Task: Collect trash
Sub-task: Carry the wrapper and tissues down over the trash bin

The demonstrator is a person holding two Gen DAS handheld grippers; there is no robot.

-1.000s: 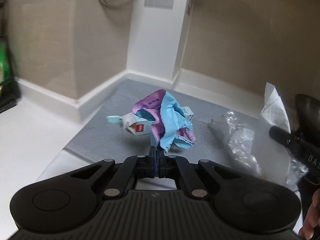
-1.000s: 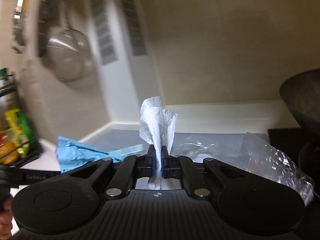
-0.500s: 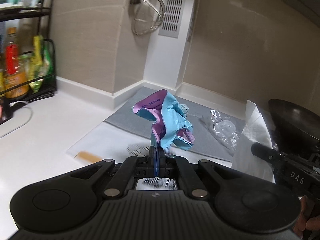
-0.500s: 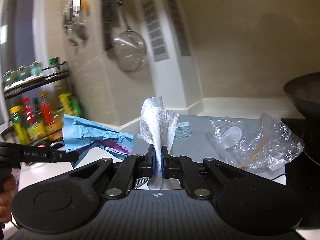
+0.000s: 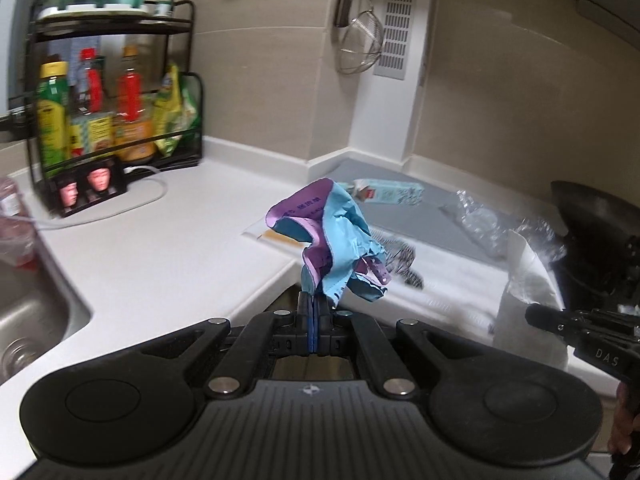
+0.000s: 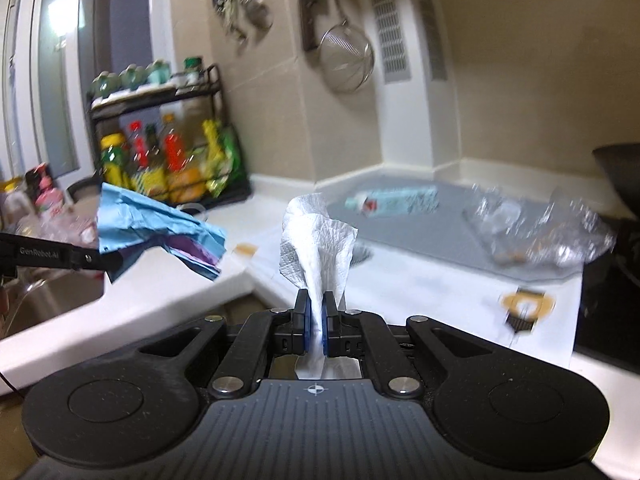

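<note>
Readable on the arm of the right gripper [image 6: 315,312] in the left wrist view: "DAS"; on the arm of the left gripper [image 5: 314,312] in the right wrist view: "GenRobot.AI". Printed writing across the purple side of the crumpled blue-and-purple wrapper [image 5: 334,244], too small to read. Left jaws clamped shut on the lower edge of that wrapper, held up in the air just past the countertop [image 5: 160,248] edge. Right jaws closed on a white paper towel [image 6: 316,248], standing upright from between the pads, likewise off the counter. Left behind on the grey mat [image 6: 420,228]: a small teal carton [image 6: 394,202] lying on its side and a crumpled clear plastic bag [image 6: 536,224], well apart from both grippers. Compared with a second ago, both grippers pulled back from the mat corner, with the bottle rack [image 5: 116,92] and sink [image 5: 28,320] now in sight, and the carton no longer hidden behind the wrapper.
</note>
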